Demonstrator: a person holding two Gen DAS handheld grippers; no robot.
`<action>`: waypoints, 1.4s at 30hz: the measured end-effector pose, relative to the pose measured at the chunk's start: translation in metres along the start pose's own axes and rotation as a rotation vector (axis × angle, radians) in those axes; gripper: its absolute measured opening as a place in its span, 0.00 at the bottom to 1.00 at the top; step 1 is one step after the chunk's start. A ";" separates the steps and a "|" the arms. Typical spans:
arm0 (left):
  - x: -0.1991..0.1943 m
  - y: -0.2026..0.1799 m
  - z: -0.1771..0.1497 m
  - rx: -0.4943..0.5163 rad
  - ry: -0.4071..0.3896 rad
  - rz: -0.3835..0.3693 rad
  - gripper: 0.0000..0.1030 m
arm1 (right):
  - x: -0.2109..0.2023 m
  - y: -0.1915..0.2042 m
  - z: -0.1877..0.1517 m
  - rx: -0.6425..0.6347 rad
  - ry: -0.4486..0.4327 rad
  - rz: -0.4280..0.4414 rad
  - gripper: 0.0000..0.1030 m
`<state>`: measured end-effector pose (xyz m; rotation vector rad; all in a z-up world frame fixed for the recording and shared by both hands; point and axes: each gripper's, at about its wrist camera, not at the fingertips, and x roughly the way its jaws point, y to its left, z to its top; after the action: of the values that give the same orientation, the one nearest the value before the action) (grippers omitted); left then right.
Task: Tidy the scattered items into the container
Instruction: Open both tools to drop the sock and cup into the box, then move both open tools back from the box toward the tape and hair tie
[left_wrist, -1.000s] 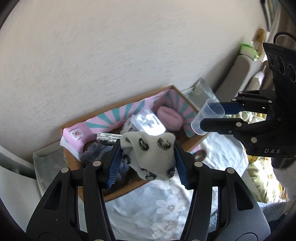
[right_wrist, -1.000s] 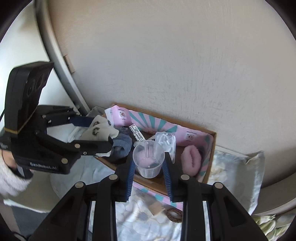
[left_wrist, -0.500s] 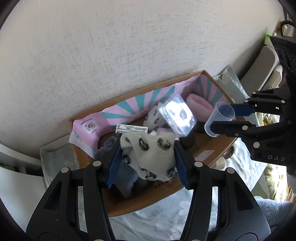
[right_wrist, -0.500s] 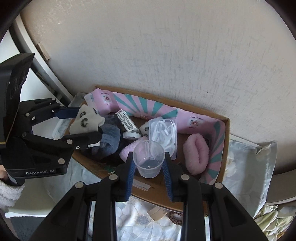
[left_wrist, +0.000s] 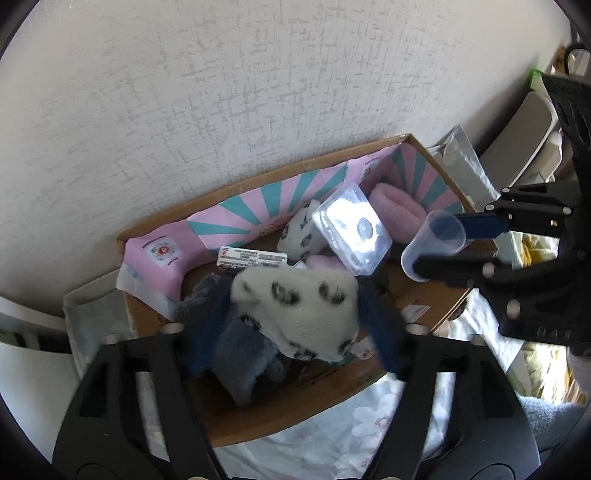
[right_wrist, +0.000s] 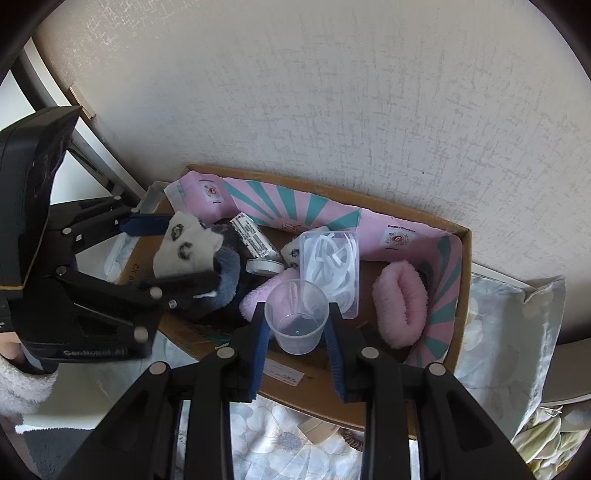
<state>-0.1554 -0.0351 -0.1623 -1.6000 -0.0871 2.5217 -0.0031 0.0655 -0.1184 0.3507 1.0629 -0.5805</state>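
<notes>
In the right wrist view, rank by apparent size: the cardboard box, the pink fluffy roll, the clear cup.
1. cardboard box
2-3. pink fluffy roll and clear cup look similar; the cup is nearer the camera, so no ranking.

Left claw (left_wrist: 295, 306) fingers motion-blurred beside sock (left_wrist: 299, 310)

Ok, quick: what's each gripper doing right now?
Left gripper: jaws opening, spotted sock between them over the box.
Right gripper: jaws opening, clear cup between them.
</notes>
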 end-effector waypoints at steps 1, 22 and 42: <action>0.001 0.000 0.001 -0.006 -0.001 0.028 0.88 | 0.001 0.000 0.000 0.001 0.005 -0.006 0.69; -0.024 -0.012 -0.011 0.033 -0.083 0.177 1.00 | -0.024 -0.001 -0.022 -0.084 -0.078 -0.007 0.99; -0.069 -0.035 -0.044 0.002 -0.170 0.033 1.00 | -0.072 0.006 -0.082 -0.184 -0.150 -0.012 0.99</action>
<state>-0.0835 -0.0131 -0.1150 -1.3948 -0.0788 2.6772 -0.0836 0.1341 -0.0916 0.1374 0.9653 -0.5071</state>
